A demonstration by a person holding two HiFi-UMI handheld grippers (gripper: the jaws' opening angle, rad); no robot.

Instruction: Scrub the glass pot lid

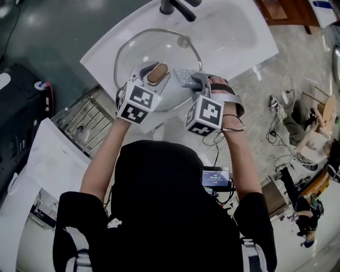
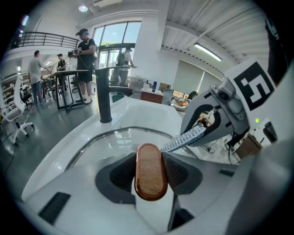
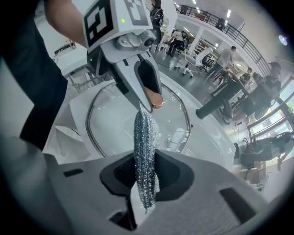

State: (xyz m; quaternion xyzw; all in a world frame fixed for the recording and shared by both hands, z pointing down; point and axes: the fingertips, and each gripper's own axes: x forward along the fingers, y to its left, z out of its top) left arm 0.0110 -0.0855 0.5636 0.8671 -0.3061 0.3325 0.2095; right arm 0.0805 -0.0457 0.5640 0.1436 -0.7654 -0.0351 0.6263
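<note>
Glass pot lid sits over the white sink, on the person's side of the black faucet, dome side up. Its metal rim runs round just below the faucet base. Small steam vent on the glass close to the faucet.

Left tool is clenched on the lid's wooden handle. The handle stands between both pads with the jaws pressing its sides. It sits at the lid's middle, on the side away from the faucet in the head view.

Right tool is clamped on a silver mesh scrub pad. The pad is held edge-on and sticks out past the jaw tips toward the faucet. Its far end is over the glass, just beside the handle and right up by the left tool's tip. Can't tell if the pad touches the glass.

The two tools are side by side, near each other, both on the near side of the faucet and angled down at the lid.

Metal rack is off the sink's left corner, well apart from the faucet. People stand in the background behind the faucet in the left gripper view.
</note>
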